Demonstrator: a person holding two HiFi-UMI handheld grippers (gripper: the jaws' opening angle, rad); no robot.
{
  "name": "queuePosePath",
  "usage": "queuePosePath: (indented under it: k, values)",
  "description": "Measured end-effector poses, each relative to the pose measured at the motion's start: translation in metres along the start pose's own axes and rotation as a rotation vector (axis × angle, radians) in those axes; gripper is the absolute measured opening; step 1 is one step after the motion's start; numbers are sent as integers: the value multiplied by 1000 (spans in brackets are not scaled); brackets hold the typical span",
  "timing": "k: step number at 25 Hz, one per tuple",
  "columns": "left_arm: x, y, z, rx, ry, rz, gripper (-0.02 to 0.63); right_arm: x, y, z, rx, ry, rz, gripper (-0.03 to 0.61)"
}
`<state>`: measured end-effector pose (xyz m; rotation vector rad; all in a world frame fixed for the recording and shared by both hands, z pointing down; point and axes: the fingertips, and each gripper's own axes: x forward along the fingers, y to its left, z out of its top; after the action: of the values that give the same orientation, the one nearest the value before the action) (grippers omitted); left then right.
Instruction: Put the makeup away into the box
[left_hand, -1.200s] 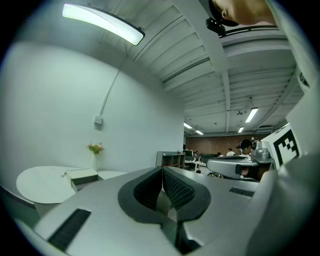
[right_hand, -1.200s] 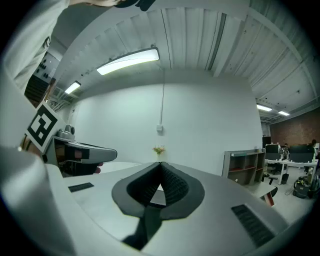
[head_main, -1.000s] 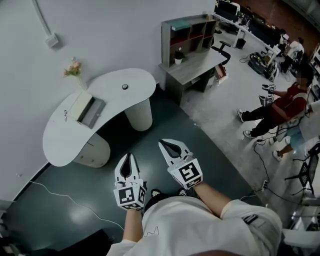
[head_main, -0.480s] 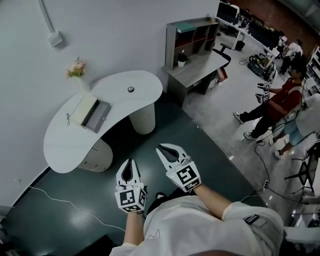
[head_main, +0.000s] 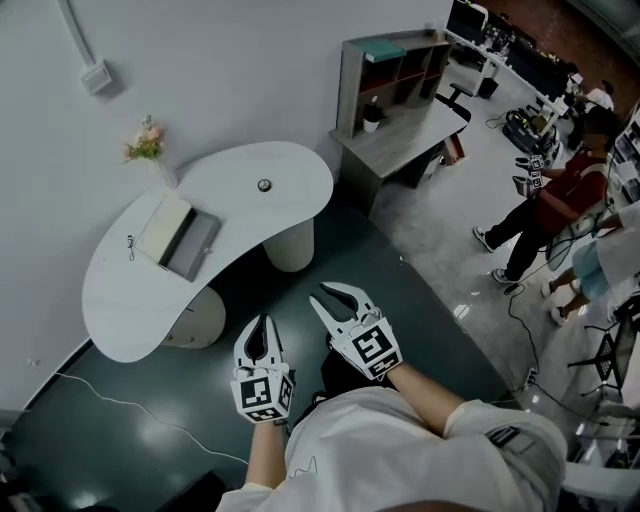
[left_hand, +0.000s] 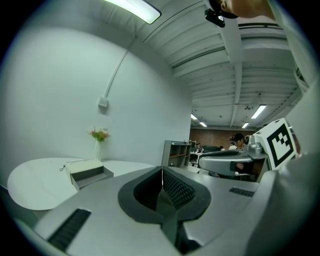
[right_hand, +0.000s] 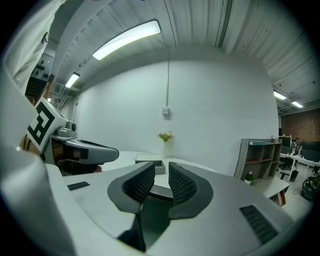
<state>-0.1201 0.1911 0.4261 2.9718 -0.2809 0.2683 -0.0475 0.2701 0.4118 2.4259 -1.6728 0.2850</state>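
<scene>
A white curved table (head_main: 130, 300) stands ahead, well beyond both grippers. On it lies an open grey box (head_main: 180, 237) with a pale lid, a small round item (head_main: 264, 185) and a small dark thing (head_main: 130, 243) at the left edge. My left gripper (head_main: 262, 322) hangs over the dark floor, shut and empty; its pads (left_hand: 161, 172) meet in a line. My right gripper (head_main: 333, 293) is beside it, and its jaws have just been opening. A gap shows between its pads (right_hand: 161, 175), with nothing in it. The box (right_hand: 150, 159) shows far off between them.
A vase of flowers (head_main: 146, 140) stands at the table's back edge by the wall. A grey desk with a shelf unit (head_main: 400, 120) is at the back right. People sit at the far right (head_main: 560, 200). A white cable (head_main: 130, 405) runs over the dark floor.
My right gripper's jaws have parted; they were together before. Both grippers have shifted a little in the view, and the table sits slightly further right.
</scene>
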Motion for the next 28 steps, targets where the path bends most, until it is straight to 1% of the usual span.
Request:
queuePosePath:
  k: [3,8,11,14,18,22,28]
  values:
    - [38,12,12,12,4,31,21,33,-31,9,-6,-9,28,72]
    - [98,17,33,50,23,78,21,74,-86,25,-4,-14,74,72]
    - [128,17,36,28,39,91,21,92,-111,30,6,-28,92,72]
    - [149,16,30,6,63,110,21,108,-130,24,16,-19,114,72]
    - [164,24,27,10,100,133,21,129,-149,17,47,-1,124,72]
    - [176,44,25,6,129,155,21,156,-157,13,58,16,133,75]
    - [209,81,19,-24,140,144,21,197,-171,5,51,58,102,86]
